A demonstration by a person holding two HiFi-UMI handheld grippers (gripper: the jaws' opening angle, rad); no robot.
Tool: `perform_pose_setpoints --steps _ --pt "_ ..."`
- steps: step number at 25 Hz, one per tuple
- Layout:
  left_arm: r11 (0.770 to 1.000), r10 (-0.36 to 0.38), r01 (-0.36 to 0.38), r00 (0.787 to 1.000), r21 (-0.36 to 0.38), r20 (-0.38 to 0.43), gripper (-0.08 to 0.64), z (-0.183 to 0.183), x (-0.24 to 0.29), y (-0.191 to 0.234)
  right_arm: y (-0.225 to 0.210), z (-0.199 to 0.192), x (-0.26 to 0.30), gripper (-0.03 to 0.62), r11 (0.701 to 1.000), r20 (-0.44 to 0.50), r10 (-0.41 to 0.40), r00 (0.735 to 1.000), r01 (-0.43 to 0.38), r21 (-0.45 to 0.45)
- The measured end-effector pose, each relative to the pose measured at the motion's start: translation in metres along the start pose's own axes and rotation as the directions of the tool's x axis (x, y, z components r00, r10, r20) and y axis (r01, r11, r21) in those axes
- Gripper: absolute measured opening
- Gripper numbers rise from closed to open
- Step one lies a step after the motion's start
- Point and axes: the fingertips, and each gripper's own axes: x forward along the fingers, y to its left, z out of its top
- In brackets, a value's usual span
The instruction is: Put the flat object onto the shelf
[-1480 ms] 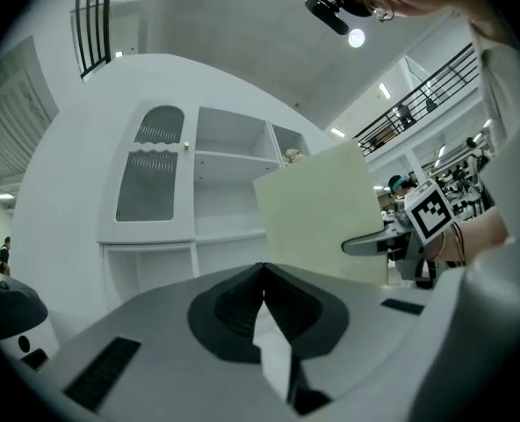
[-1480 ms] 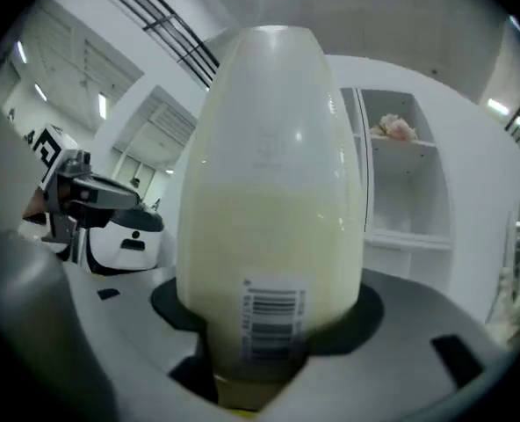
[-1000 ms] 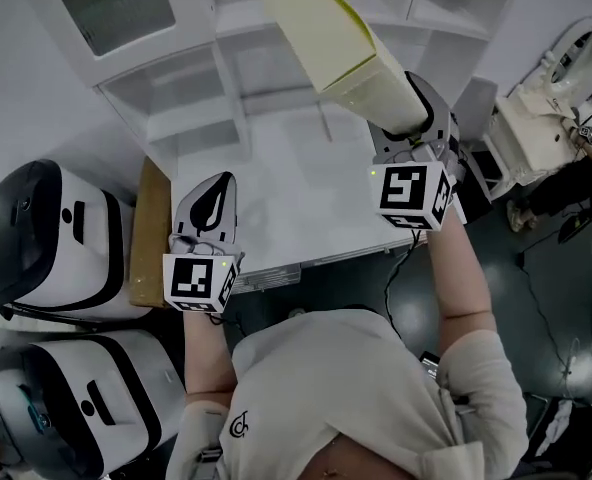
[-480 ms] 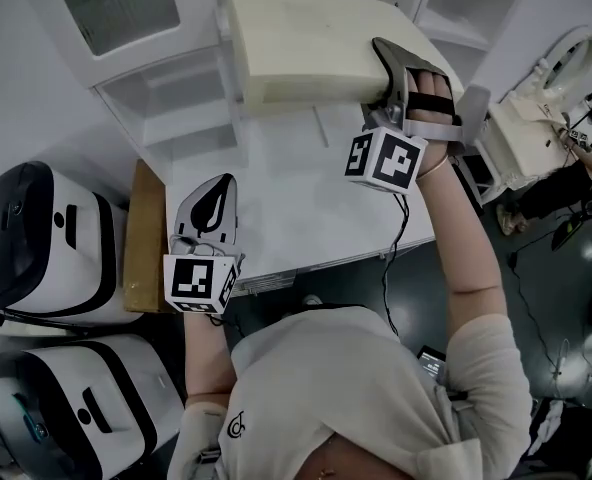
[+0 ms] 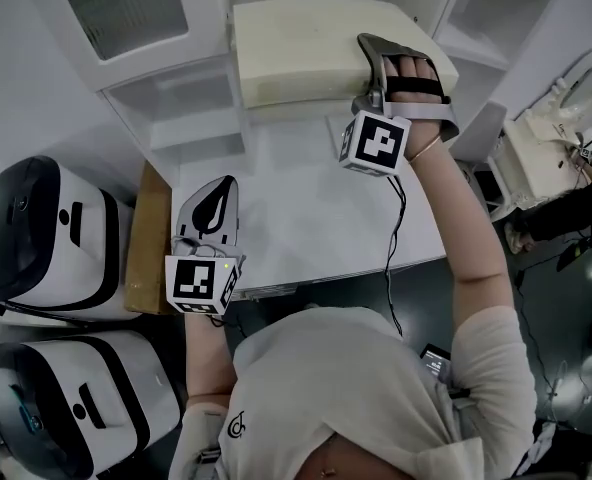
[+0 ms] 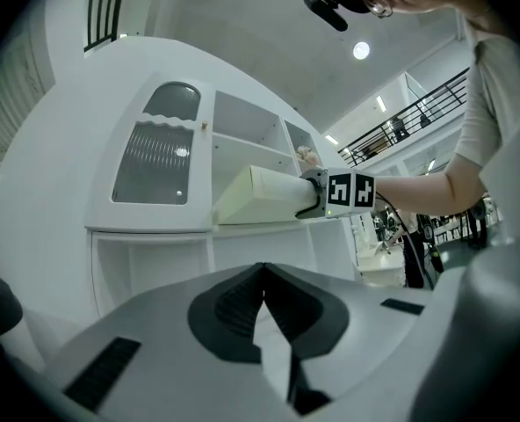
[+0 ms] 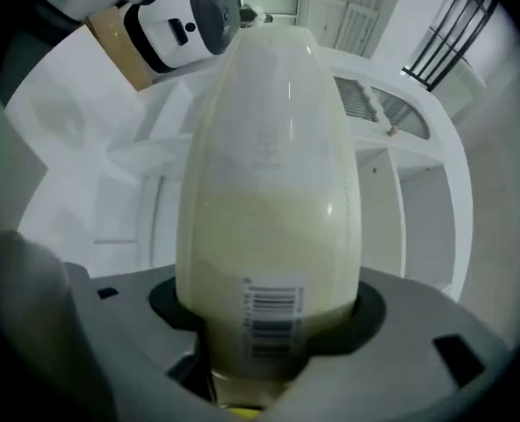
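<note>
Flat object (image 5: 306, 43) at far shelf (image 5: 191, 118), clamped in R gripper (image 5: 373, 60) fingers; L gripper (image 5: 214, 196) fingers pressed together, empty, over tabletop (image 5: 296, 218).

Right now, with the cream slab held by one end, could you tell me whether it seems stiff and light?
Probably stiff: the cream slab juts out level from the right gripper without visibly sagging. Likely light for its size, since a grip on one end carries it. Its glossy face catches highlights, so it may be slippery.
</note>
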Motion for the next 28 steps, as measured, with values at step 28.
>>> perform_pose_setpoints --steps 28 --pt "0.998 0.058 -0.058 0.995 0.002 -0.076 0.014 -0.033 0.043 0.045 0.029 0.027 0.129 0.437 0.978 0.059 0.210 0.976 -0.211 -0.001"
